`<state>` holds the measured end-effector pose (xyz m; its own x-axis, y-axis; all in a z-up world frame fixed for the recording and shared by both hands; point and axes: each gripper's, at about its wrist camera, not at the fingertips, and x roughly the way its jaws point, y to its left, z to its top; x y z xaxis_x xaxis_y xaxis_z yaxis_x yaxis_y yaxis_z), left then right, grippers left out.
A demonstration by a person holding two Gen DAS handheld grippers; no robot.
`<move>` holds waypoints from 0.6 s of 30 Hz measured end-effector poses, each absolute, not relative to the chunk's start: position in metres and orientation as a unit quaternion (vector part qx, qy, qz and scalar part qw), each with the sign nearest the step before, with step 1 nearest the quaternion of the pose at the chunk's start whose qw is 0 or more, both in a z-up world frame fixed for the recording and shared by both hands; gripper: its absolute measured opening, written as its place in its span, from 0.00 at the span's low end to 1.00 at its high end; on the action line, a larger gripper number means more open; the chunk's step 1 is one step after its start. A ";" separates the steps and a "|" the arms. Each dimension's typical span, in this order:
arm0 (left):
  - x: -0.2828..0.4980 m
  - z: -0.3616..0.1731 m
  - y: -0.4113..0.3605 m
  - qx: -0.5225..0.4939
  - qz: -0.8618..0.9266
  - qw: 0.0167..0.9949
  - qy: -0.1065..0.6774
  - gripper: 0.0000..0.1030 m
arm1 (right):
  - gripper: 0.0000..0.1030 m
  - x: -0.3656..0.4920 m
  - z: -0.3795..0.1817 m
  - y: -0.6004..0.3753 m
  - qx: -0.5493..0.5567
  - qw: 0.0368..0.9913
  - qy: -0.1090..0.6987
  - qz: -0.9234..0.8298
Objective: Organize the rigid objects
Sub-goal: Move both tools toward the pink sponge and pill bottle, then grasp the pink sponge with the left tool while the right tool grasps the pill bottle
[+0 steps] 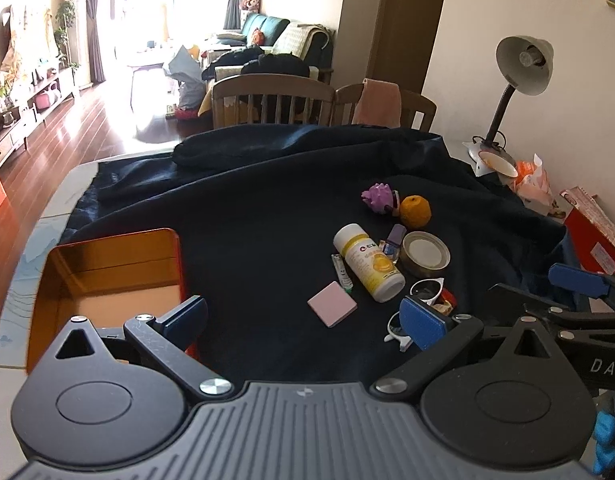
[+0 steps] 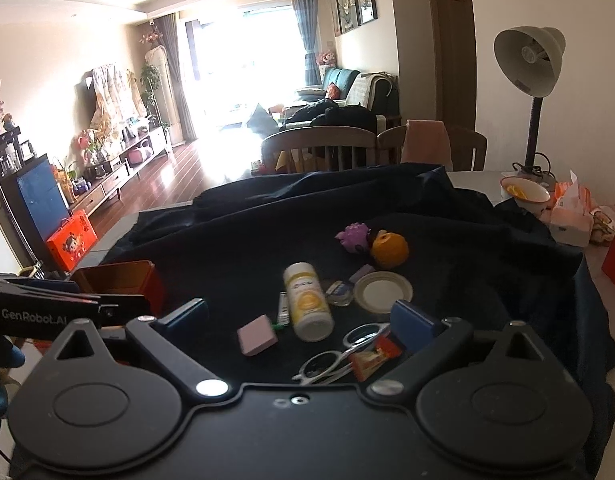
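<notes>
Left wrist view: the left hand-held gripper (image 1: 303,322) hovers low over the table (image 1: 55,200), fingers spread, empty, beside the orange box (image 1: 107,268). Right wrist view: the right hand-held gripper (image 2: 301,320) hangs spread above the white bottle (image 2: 307,300) and sunglasses (image 2: 339,354).

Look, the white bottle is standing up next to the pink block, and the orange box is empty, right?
Not quite. The white bottle is lying on its side, not standing up; the left wrist view shows this clearly. The rest holds: it is next to the pink block, and the orange box is empty as far as it shows.
</notes>
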<state>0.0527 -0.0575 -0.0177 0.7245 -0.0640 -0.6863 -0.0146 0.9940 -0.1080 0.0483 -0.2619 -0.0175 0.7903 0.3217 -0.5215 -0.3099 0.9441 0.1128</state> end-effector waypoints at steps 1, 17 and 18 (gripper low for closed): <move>0.057 -0.020 -0.060 -0.054 -0.015 0.926 0.373 1.00 | 0.95 0.053 -0.019 -0.265 0.007 0.945 0.278 0.169; 0.123 -0.085 -0.084 -0.053 -0.014 0.914 0.403 1.00 | 0.89 0.141 -0.047 -0.273 -0.024 0.924 0.323 0.205; 0.128 -0.091 -0.084 -0.052 -0.012 0.911 0.408 1.00 | 0.87 0.145 -0.049 -0.272 -0.026 0.921 0.326 0.209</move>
